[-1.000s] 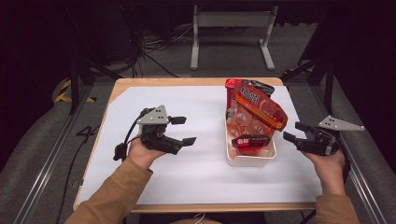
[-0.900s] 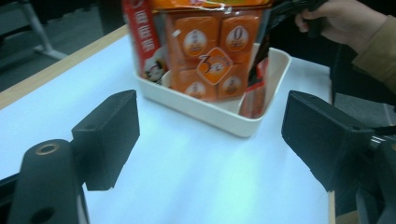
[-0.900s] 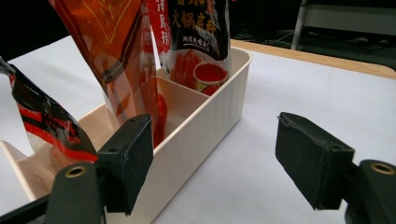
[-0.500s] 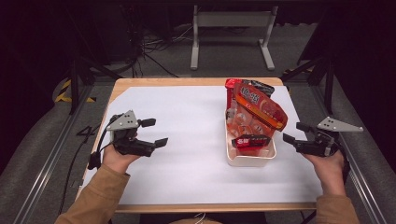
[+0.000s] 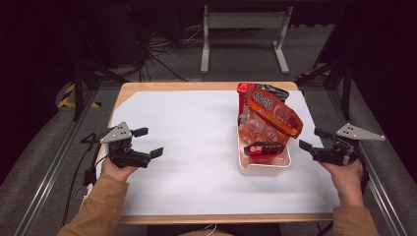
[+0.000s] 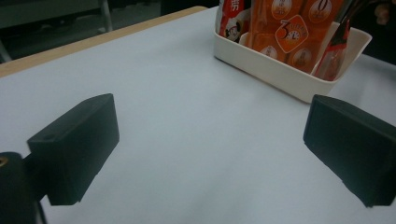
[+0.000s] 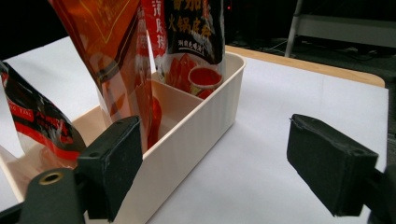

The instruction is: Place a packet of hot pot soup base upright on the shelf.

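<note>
One cream tray (image 5: 263,167) stands right of the middle of the white surface (image 5: 187,128), its long axis running near to far, and it holds at least three red and orange pouches (image 5: 268,110). The right gripper (image 5: 314,140) is just right of the tray, spread and empty, and is much nearer. The left gripper (image 5: 147,142), whose jaws have just been opening, holds nothing and is well apart at the near left.

L tool (image 5: 149,142) at table (image 5: 187,123) left edge, jaws just opened wide, nothing btwn. R tool (image 5: 310,139) just right of cream bin (image 5: 263,167) w/ red-orange packets (image 5: 268,115), also empty.
</note>
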